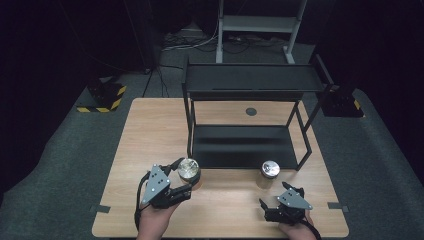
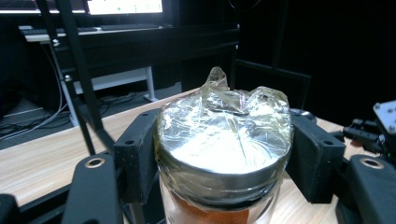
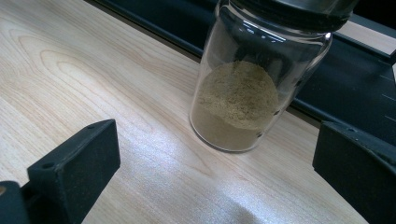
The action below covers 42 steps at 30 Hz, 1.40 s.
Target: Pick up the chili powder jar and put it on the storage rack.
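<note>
We had left gripper jaws clamped on foil-capped spice jar, near black rack on desk. Our right gripper jaws stood wide apart, empty, just before powder jar.

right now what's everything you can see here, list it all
jar with orange powder: one, clear glass with a metal lid under crinkled plastic wrap, held in the left claw near the front left of the rack
jar with tan powder: one, clear glass with a metal lid, standing on the table ahead of the right claw
rack: one, black, two shelves, middle to back of the table
table: one, light wood
hazard blocks: two, black and yellow, on the floor left and right of the table
frame: one, grey metal, on the floor behind the table
left claw: black, shut on the orange jar
right claw: black, open, nothing in it
</note>
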Each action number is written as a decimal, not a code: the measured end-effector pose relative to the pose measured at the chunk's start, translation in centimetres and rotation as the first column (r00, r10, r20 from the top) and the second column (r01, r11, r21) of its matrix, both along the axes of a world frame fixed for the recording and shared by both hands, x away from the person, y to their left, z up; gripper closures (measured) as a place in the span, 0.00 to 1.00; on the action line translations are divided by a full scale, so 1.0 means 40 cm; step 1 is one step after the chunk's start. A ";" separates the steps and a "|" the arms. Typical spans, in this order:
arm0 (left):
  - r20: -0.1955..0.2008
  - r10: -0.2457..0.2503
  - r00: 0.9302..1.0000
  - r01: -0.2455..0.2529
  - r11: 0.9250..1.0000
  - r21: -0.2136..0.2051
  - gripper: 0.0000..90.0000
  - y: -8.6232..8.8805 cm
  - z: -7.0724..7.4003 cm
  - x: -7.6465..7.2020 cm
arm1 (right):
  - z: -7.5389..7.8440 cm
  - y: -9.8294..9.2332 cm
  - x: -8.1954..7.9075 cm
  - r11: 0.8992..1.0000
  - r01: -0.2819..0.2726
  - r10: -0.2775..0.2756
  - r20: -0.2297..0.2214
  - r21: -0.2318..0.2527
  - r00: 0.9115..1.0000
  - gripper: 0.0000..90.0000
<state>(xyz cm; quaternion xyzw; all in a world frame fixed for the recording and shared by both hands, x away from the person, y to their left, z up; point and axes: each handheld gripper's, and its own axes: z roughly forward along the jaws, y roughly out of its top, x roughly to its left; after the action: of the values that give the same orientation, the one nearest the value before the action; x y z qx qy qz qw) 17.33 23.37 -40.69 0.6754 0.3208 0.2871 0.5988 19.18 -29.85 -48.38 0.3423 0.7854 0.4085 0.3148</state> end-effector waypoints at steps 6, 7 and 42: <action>0.015 -0.009 1.000 0.009 1.000 -0.005 0.38 -0.014 0.021 0.015 | 0.000 -0.002 0.000 1.000 0.001 -0.001 -0.003 0.007 1.000 0.00; 0.017 -0.010 1.000 0.010 1.000 -0.007 0.38 -0.016 0.025 0.017 | 0.000 -0.003 0.000 1.000 0.000 0.000 -0.002 0.008 1.000 0.00; 0.080 -0.030 0.996 0.033 0.999 -0.034 0.38 -0.041 0.135 0.087 | -0.001 -0.005 0.000 1.000 -0.003 0.003 -0.001 0.013 1.000 0.00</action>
<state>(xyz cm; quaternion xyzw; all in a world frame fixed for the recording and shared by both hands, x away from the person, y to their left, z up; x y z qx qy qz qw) 20.80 21.72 -35.28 0.6578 0.2911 0.2986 0.6273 19.18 -30.05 -48.43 0.3435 0.7834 0.4137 0.3115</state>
